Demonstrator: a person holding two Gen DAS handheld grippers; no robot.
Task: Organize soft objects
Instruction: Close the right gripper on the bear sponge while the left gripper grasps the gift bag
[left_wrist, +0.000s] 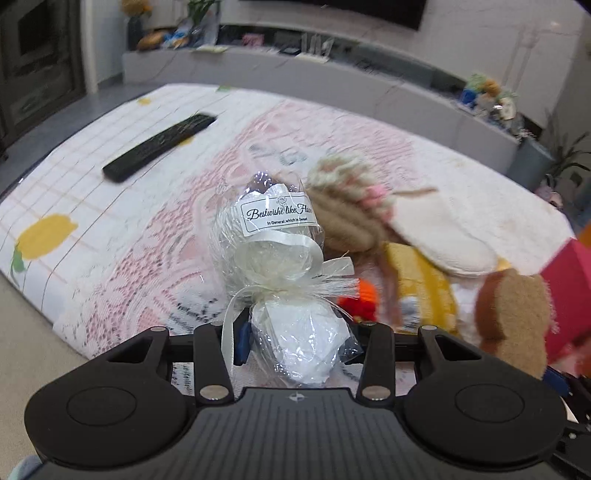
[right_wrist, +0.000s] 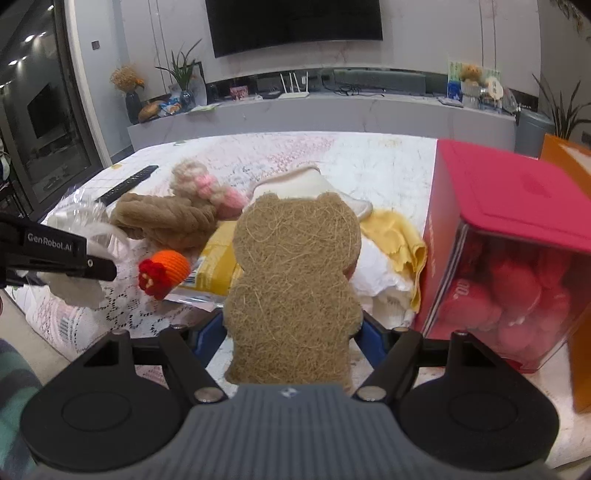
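left tongs (left_wrist: 295, 343) pinch bottom of white wrapped gift (left_wrist: 273, 266), 2 blue pads hug its plastic. gift leans up and away from tongs, bow (left_wrist: 295, 258) in middle.

right tongs (right_wrist: 293, 332) hold flat brown bear sponge (right_wrist: 295, 280) standing up between pads.

rest of soft pile just past both tongs: knit doll (right_wrist: 192, 210), orange knit ball (right_wrist: 162, 269), yellow cloth (right_wrist: 395, 236). red box (right_wrist: 517, 236) to right of right tongs.

could go wrong: plastic is slippery, top heavy gift may slide out. sponge is thin, may bend and flop. bear near red box, may bump it.

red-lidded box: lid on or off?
On. The red lid sits flat across the clear box, which holds pink round items.
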